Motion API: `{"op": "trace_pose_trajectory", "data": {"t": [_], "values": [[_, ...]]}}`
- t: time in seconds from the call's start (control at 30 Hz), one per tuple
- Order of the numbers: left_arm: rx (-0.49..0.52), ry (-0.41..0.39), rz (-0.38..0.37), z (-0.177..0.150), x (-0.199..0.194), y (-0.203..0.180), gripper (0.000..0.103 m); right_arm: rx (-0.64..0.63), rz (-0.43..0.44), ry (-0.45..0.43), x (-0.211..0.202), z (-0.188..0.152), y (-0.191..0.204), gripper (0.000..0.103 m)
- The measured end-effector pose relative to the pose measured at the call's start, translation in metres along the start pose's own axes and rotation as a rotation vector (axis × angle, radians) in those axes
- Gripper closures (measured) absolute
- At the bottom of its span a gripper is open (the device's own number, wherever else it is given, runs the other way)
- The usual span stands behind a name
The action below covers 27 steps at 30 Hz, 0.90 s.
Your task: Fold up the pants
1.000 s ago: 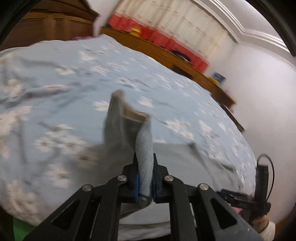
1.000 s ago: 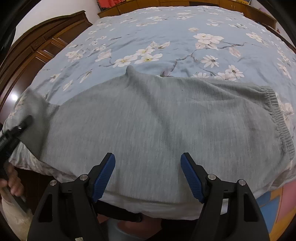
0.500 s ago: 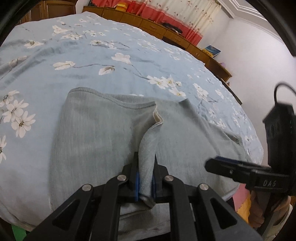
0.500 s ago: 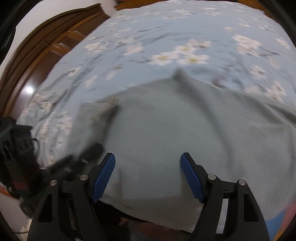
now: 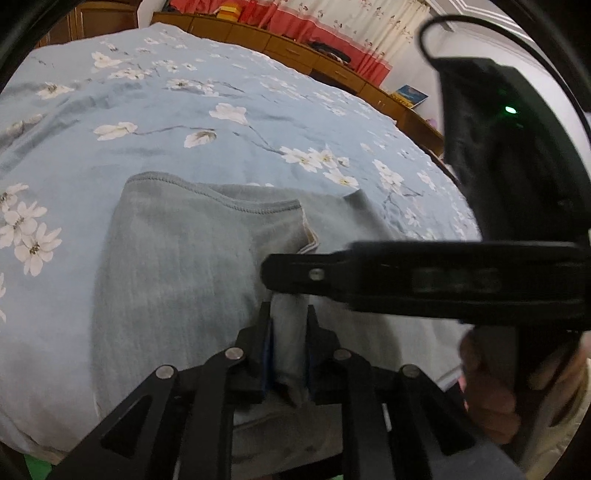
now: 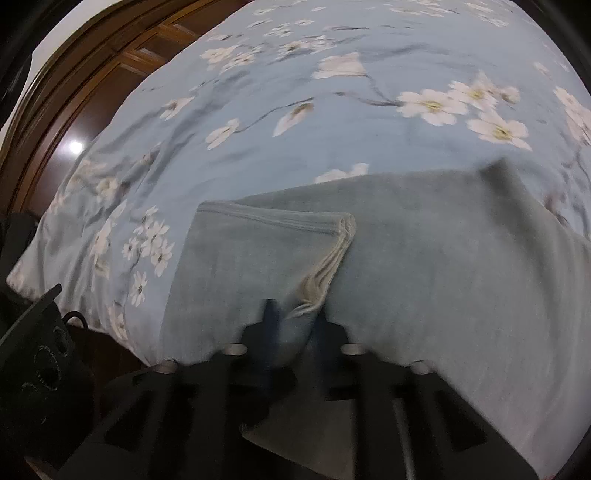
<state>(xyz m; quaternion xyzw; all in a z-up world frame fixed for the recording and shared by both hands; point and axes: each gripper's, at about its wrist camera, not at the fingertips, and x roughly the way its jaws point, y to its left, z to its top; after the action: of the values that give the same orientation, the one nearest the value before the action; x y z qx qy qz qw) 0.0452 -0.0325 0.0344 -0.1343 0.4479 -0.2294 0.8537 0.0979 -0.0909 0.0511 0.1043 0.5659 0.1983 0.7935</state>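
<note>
Grey pants (image 5: 177, 258) lie across the near edge of a blue flowered bed (image 5: 221, 147), with one leg end folded over onto the rest; its stitched hem (image 5: 207, 195) faces the far side. My left gripper (image 5: 289, 314) has the folded cloth between its pads, and its jaws are opening slightly. The right gripper (image 5: 273, 275) reaches in from the right just past the left one's tips. In the right wrist view, the right gripper (image 6: 293, 317) is closing on the rumpled edge of the fold (image 6: 321, 280), and cloth fills the narrow gap. The grey pants (image 6: 443, 277) spread away to the right.
A dark wooden wardrobe (image 6: 110, 74) stands beyond the bed's left side. Low wooden cabinets (image 5: 295, 48) and a red-and-white curtain (image 5: 332, 22) line the far wall. A hand (image 5: 487, 387) grips the right gripper's handle. The left gripper's body (image 6: 37, 350) shows at lower left.
The left gripper lowered the lifted leg end onto the pants, then held still. The right gripper swept left across the pants, came next to the left one and closed on the fold.
</note>
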Motion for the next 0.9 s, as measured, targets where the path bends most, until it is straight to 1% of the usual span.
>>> {"op": "trace_pose_trajectory", "data": {"t": [0.03,0.13,0.23,0.27,0.3,0.37,0.43,0.47,0.5,0.57,0.63,0.7,0.77,0.83,0.9], "values": [[0.0,0.005,-0.01,-0.001,-0.001,0.0,0.088,-0.015,-0.006,-0.009,-0.001,0.001,0.002,0.094],[0.014,0.0,-0.011,-0.005,-0.012,-0.002,0.08,-0.056,0.008,-0.03,-0.01,0.006,0.014,0.095],[0.038,-0.044,0.008,-0.014,-0.037,-0.005,0.066,-0.078,0.019,-0.066,-0.025,0.011,0.026,0.095],[0.038,-0.058,0.017,-0.017,-0.044,-0.004,0.06,-0.084,0.024,-0.079,-0.032,0.013,0.031,0.095],[0.036,-0.078,0.031,-0.021,-0.053,-0.004,0.054,-0.091,0.029,-0.088,-0.038,0.014,0.035,0.095],[0.029,-0.103,0.063,-0.028,-0.068,-0.001,0.051,-0.11,0.027,-0.106,-0.048,0.018,0.047,0.095],[0.016,-0.133,0.111,-0.037,-0.081,0.003,0.042,-0.136,0.013,-0.128,-0.059,0.022,0.061,0.095],[0.006,-0.144,0.138,-0.04,-0.084,0.004,0.032,-0.141,0.011,-0.132,-0.064,0.025,0.066,0.095],[-0.011,-0.152,0.174,-0.043,-0.087,0.007,0.028,-0.145,0.009,-0.134,-0.068,0.027,0.071,0.095],[-0.065,-0.137,0.223,-0.048,-0.086,0.016,0.028,-0.152,0.004,-0.14,-0.077,0.033,0.081,0.095],[-0.137,-0.126,0.215,-0.051,-0.084,0.029,0.028,-0.175,-0.007,-0.15,-0.087,0.037,0.094,0.095],[-0.185,-0.134,0.21,-0.051,-0.082,0.036,0.028,-0.193,-0.021,-0.162,-0.097,0.04,0.106,0.095],[-0.196,-0.138,0.213,-0.049,-0.078,0.036,0.028,-0.209,-0.031,-0.18,-0.11,0.043,0.116,0.095],[-0.185,-0.124,0.21,-0.044,-0.072,0.031,0.028,-0.224,-0.05,-0.207,-0.126,0.046,0.126,0.095],[-0.162,-0.12,0.204,-0.039,-0.065,0.017,0.028,-0.238,-0.067,-0.24,-0.145,0.048,0.135,0.095]]}}
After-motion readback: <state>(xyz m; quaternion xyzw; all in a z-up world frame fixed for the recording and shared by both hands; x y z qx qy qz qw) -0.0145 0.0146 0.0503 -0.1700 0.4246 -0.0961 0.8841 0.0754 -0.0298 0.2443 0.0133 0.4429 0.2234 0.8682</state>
